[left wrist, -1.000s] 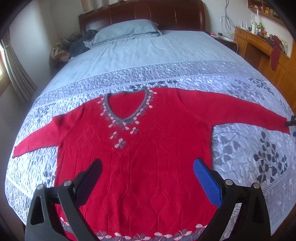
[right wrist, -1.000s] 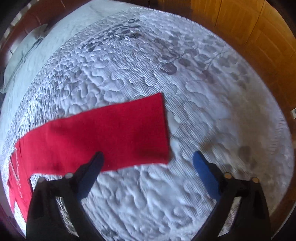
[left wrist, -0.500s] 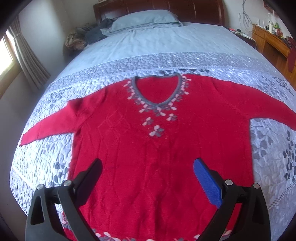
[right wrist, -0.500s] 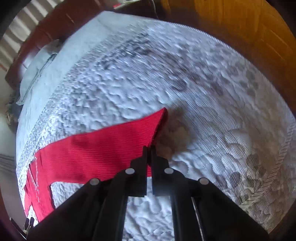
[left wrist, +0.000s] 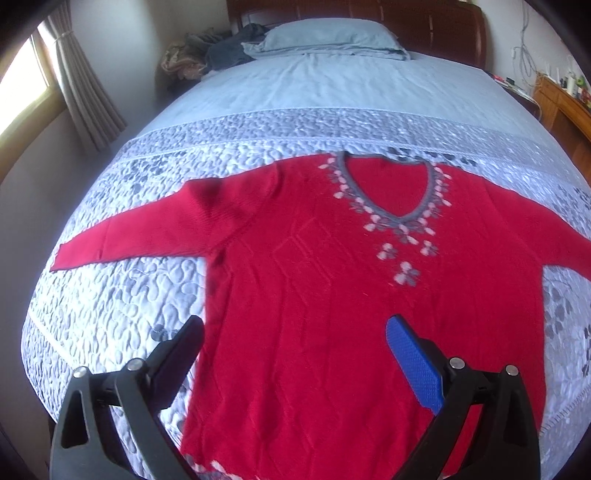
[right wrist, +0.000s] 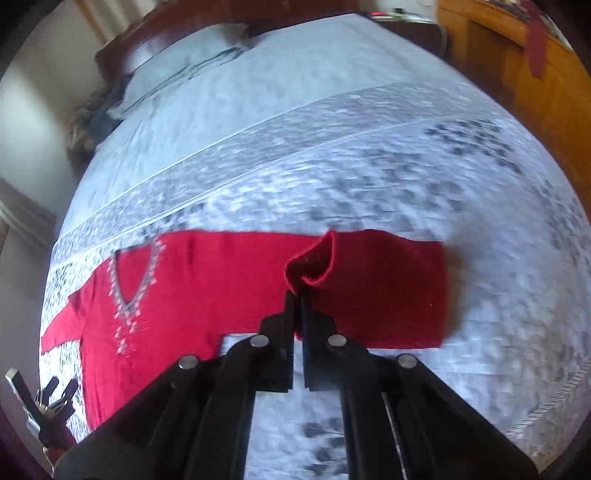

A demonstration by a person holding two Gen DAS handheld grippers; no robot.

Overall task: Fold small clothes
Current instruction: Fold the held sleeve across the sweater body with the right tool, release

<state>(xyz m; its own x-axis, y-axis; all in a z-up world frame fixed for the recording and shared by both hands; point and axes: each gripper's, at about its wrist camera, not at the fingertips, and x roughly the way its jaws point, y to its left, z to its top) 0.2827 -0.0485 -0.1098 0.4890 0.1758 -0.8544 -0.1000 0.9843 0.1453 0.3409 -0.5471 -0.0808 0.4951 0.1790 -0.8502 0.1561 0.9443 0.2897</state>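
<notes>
A red sweater (left wrist: pixel 332 295) is lying flat and face up on the gray quilted bedspread (left wrist: pixel 122 295) of a big bed. It has a gray V-neck with little pink and gray flowers (left wrist: pixel 388 206) sewn around it. One sleeve (left wrist: pixel 140 236) is stretching out flat toward the window side. The left gripper (left wrist: pixel 295 354) is hovering over the lower part of the sweater with its two fingers spread wide, holding nothing; one finger has a blue pad (left wrist: pixel 413 365) and the other finger (left wrist: pixel 177 358) is black. In the right wrist view, the right gripper (right wrist: pixel 298 295) is pinching the end of the other sleeve (right wrist: pixel 369 288) with its fingers pressed close together. That cuff (right wrist: pixel 310 262) is lifting up off the bed and curling open, while the sleeve part behind it is folding over. The left gripper (right wrist: pixel 55 398) is showing small at the far side of the sweater. A light blue pillow (left wrist: pixel 328 37) is sitting at the head of the bed by a dark wood headboard (left wrist: pixel 424 18). A wooden cabinet (right wrist: pixel 524 66) is standing beside the bed.
</notes>
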